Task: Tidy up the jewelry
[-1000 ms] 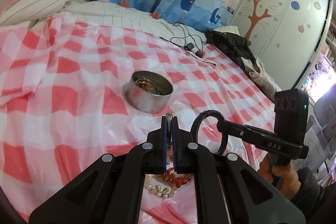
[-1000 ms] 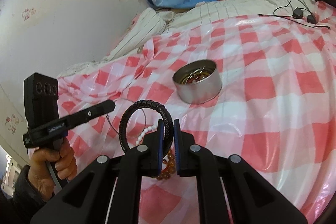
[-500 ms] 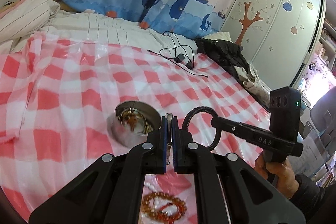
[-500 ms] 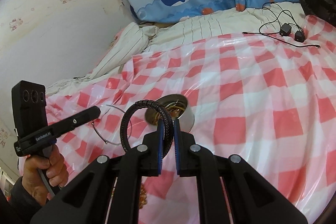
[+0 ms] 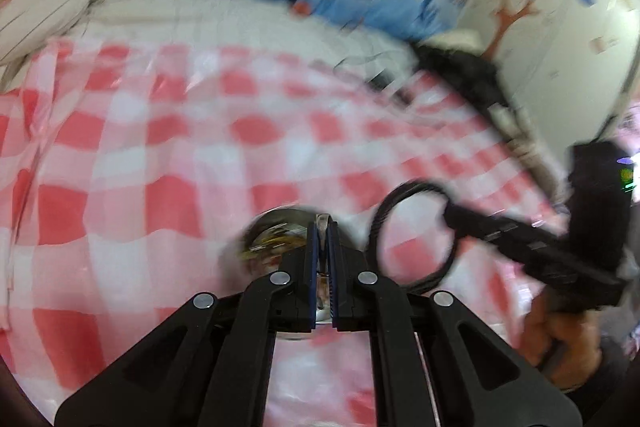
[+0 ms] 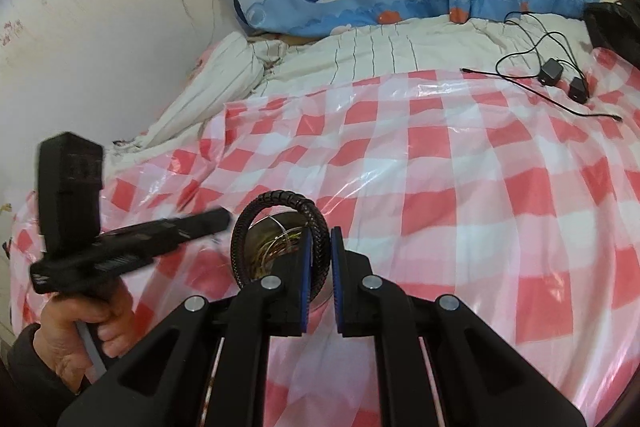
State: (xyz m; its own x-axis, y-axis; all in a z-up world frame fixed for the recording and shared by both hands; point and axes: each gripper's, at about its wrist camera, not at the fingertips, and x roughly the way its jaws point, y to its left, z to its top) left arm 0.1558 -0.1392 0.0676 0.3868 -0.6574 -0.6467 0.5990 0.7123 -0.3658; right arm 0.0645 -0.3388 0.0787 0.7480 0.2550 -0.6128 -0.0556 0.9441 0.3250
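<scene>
A round metal tin [image 5: 272, 227] holding jewelry sits on the red-and-white checked sheet [image 6: 440, 167]. My left gripper [image 5: 322, 227] hovers right over the tin, shut on a thin silver wire hoop whose tip shows between the pads. From the right wrist view that hoop [image 6: 278, 225] curves over the tin [image 6: 260, 243] beside the left gripper [image 6: 224, 217]. My right gripper [image 6: 320, 235] is shut on a black braided bracelet [image 6: 276, 197], which stands up as a loop above the tin. In the blurred left wrist view the bracelet [image 5: 384, 211] hangs from the right gripper [image 5: 448, 213], just right of the tin.
A black cable with two chargers [image 6: 552, 75] lies at the far right of the sheet. Dark clothing [image 5: 460, 67] is piled by the wardrobe [image 5: 560, 7]. Striped bedding [image 6: 360, 55] and whale-print curtains lie beyond. A person's hands grip both handles.
Both grippers have moved forward over the sheet to the tin, which now lies right under their tips. The loose beads near the left gripper have dropped out of view.
</scene>
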